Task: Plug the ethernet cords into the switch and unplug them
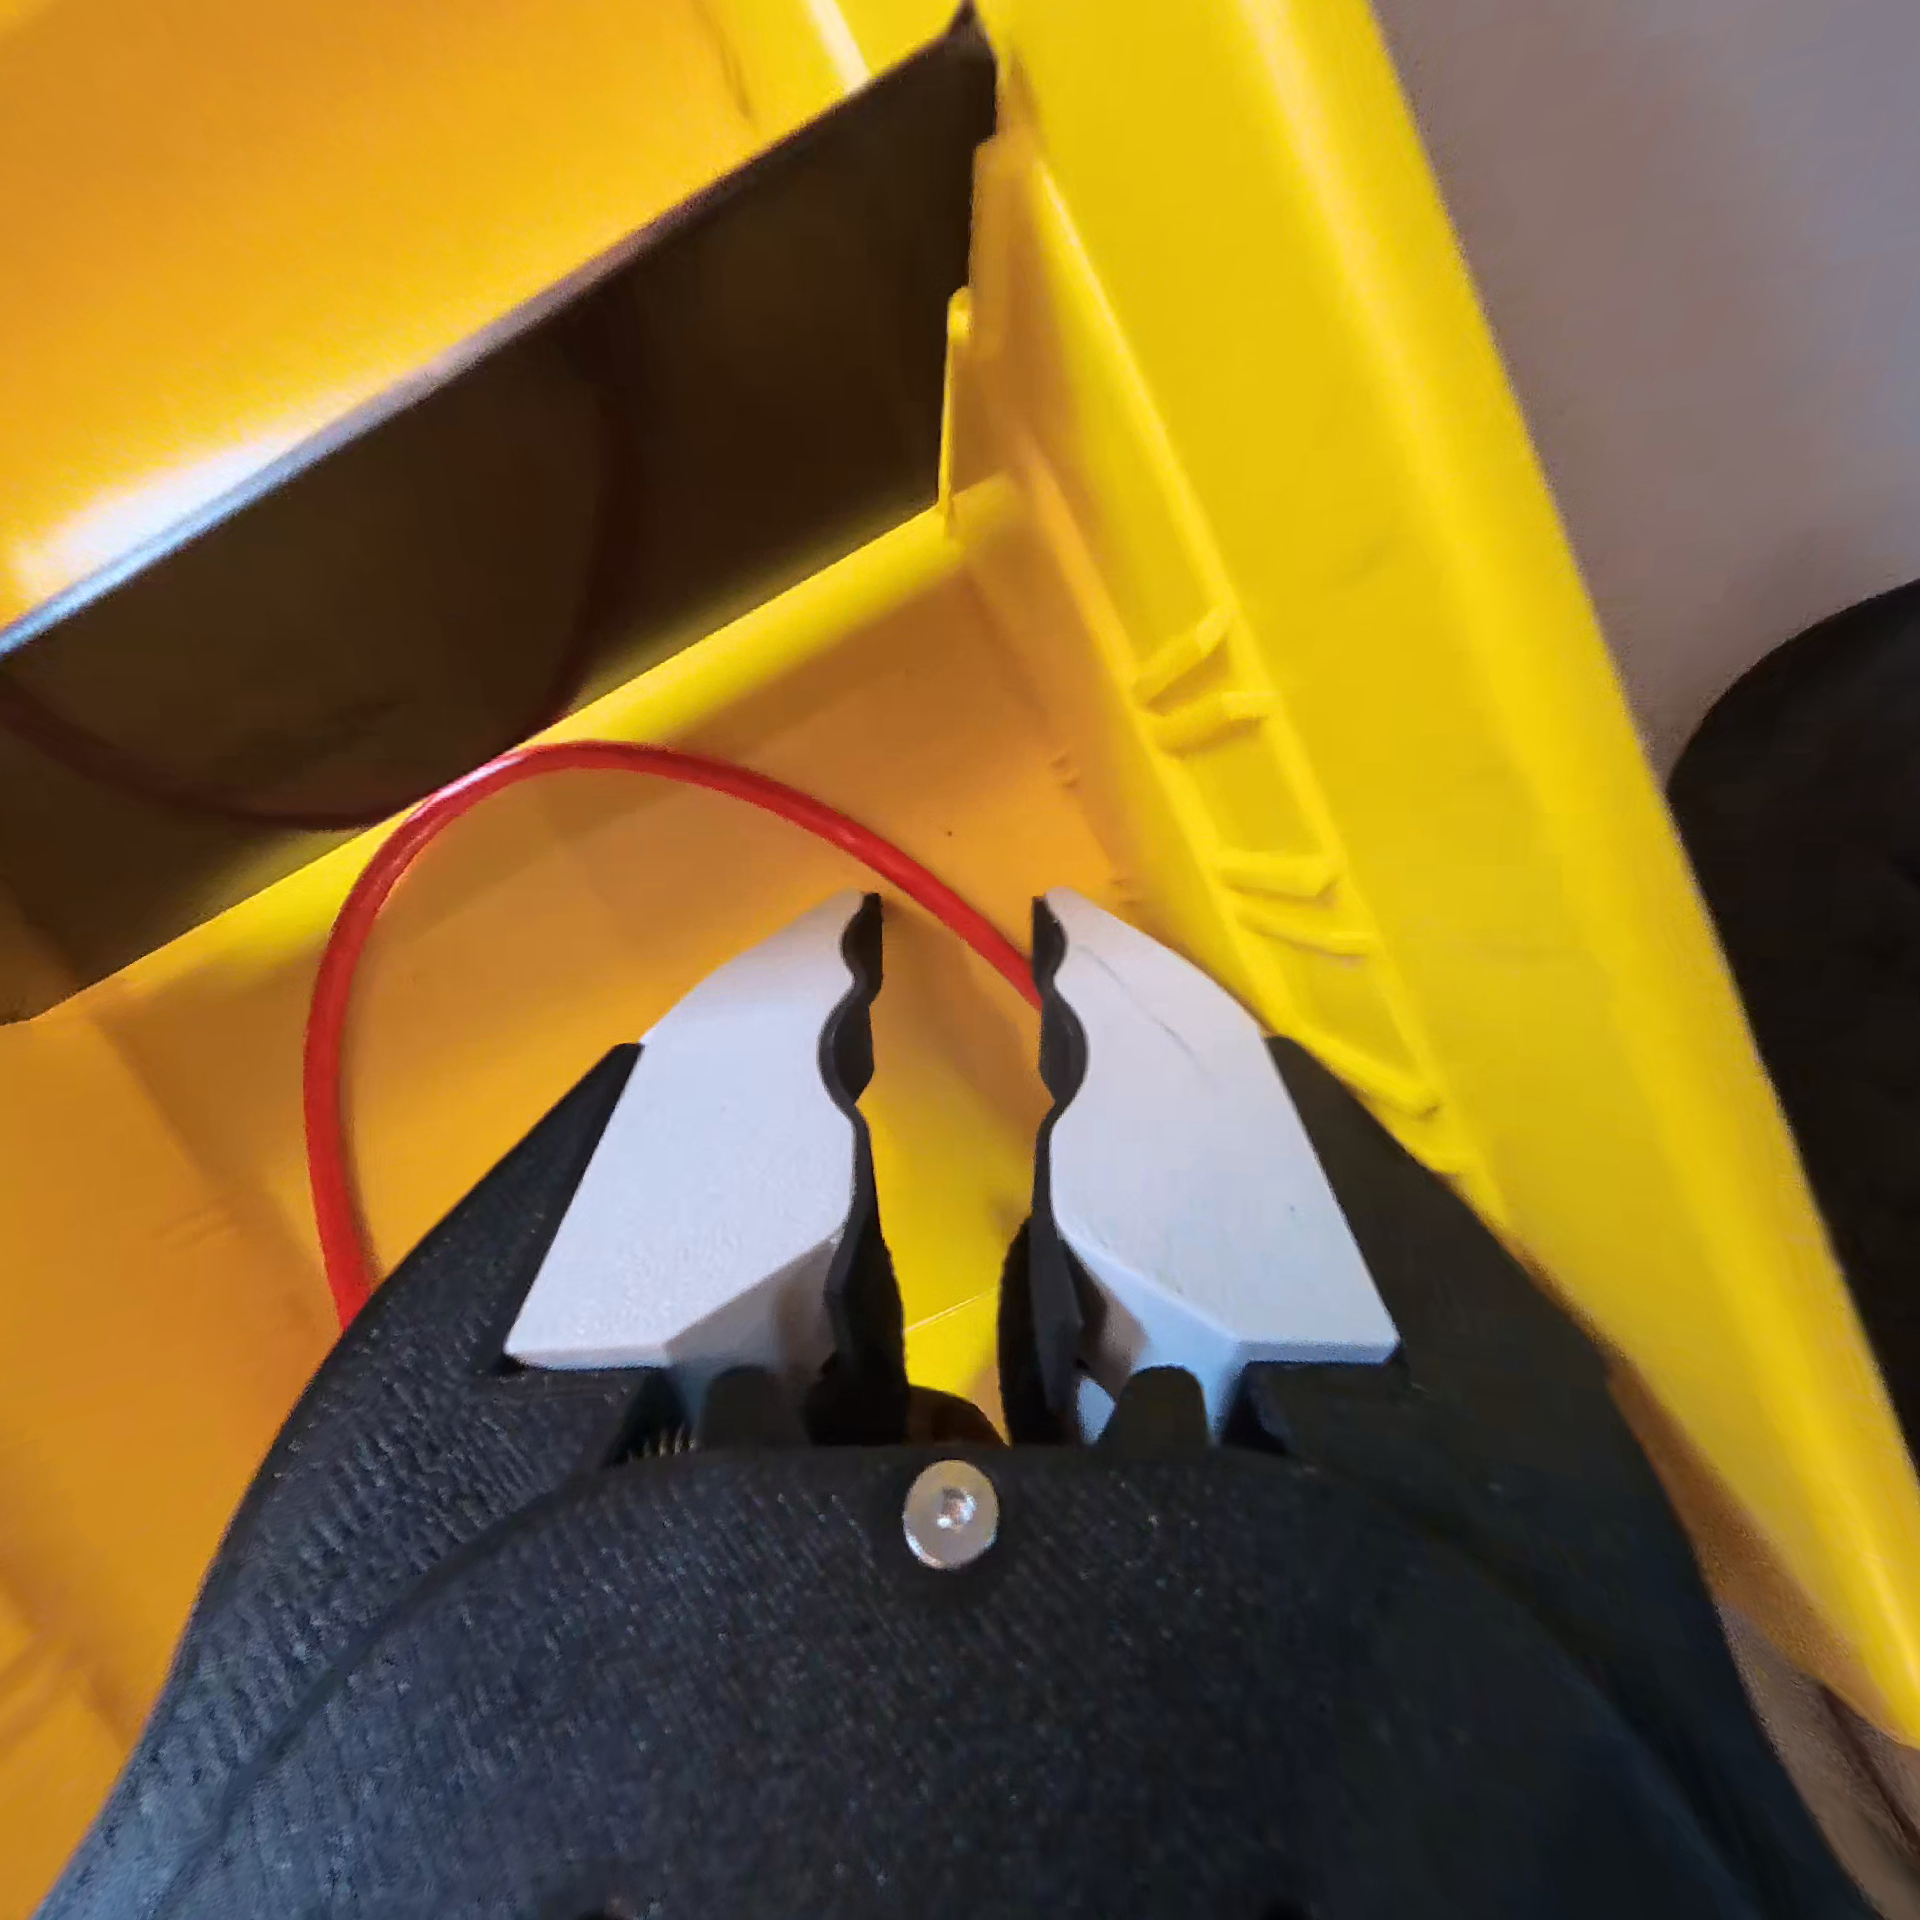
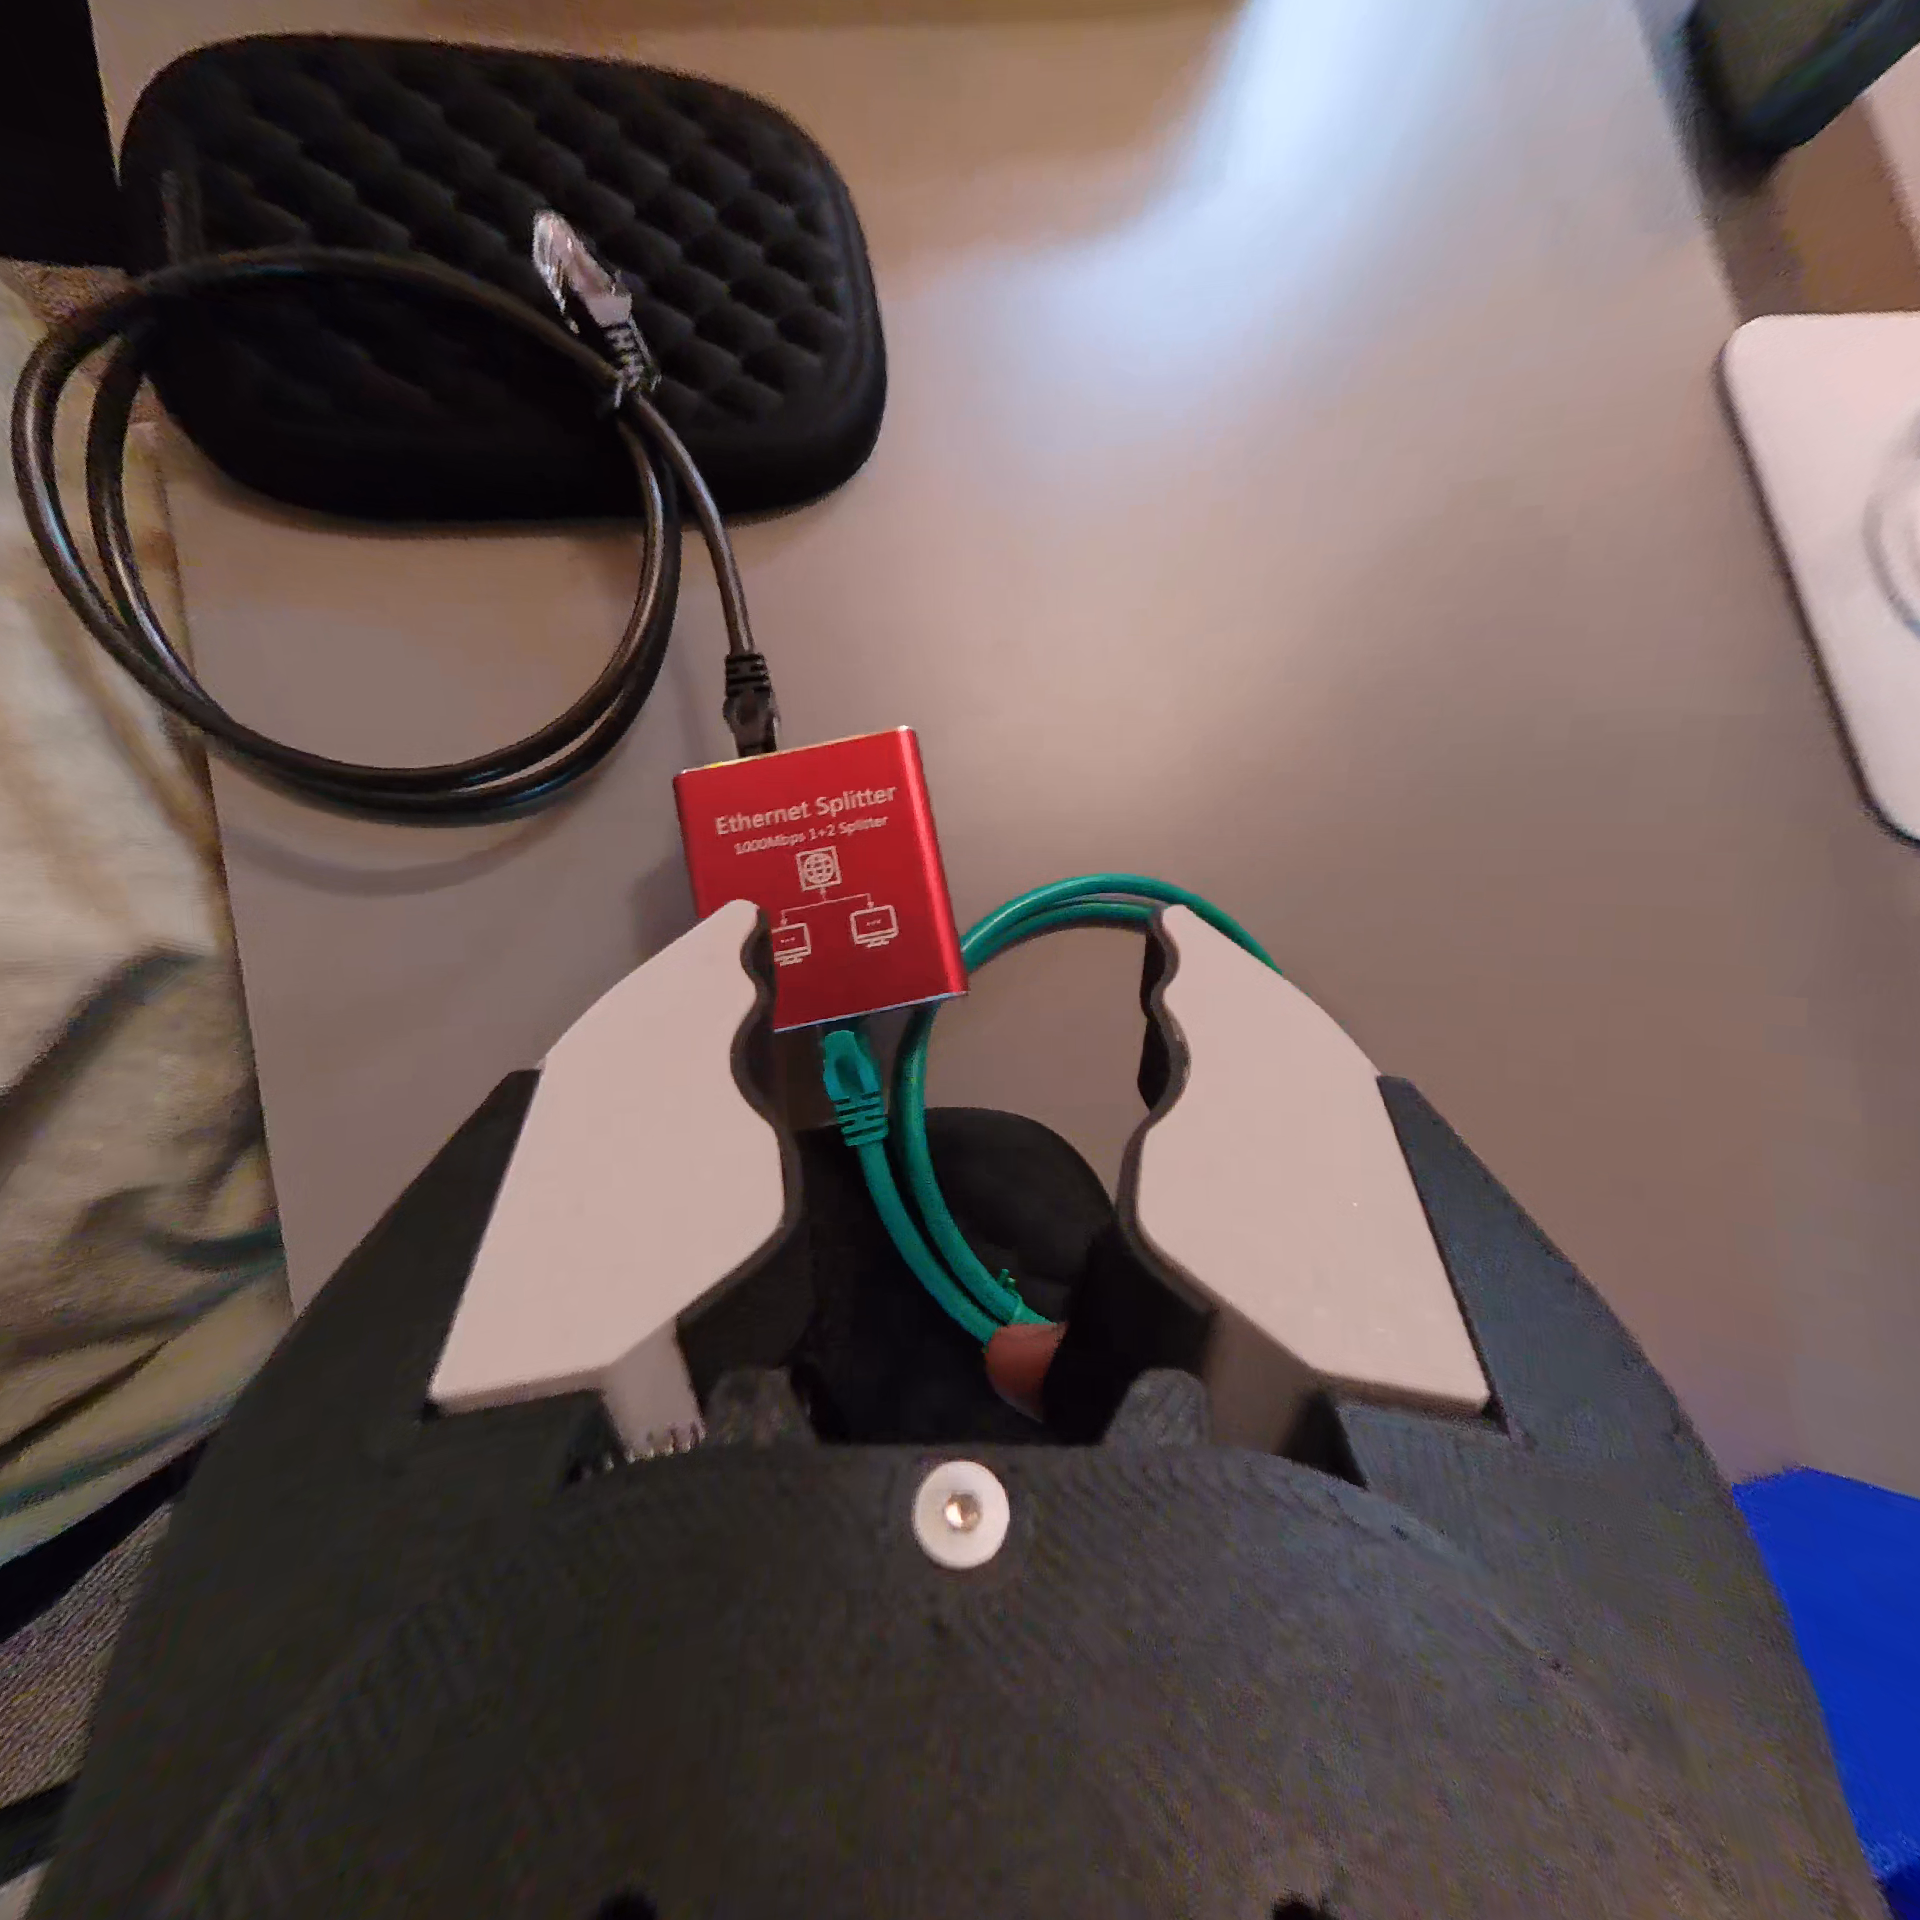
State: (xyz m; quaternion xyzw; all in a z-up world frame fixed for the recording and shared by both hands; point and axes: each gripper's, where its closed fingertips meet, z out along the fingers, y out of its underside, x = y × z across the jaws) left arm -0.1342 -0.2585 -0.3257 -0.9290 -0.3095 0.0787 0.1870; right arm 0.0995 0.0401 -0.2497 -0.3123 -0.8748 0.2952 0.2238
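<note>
In the right wrist view a small red switch box (image 2: 821, 883) lies on a grey table. A black ethernet cord (image 2: 343, 748) is plugged into its far end; its loose clear plug (image 2: 577, 272) rests on a black padded case. A green ethernet cord (image 2: 935, 1174) is plugged into its near end and loops between my fingers. My right gripper (image 2: 951, 935) is open, its left fingertip (image 2: 727, 935) over the box's near left corner. In the left wrist view my left gripper (image 1: 956, 914) is open and empty inside a yellow bin (image 1: 1299, 520), over a thin red cord (image 1: 353, 935).
A black padded case (image 2: 499, 270) lies at the table's far left, a white flat object (image 2: 1839, 561) at the right edge, pale cloth (image 2: 94, 935) off the left edge and something blue (image 2: 1839, 1621) at the near right. A black divider (image 1: 520, 499) crosses the yellow bin. Left tips to right tips: about 40 centimeters.
</note>
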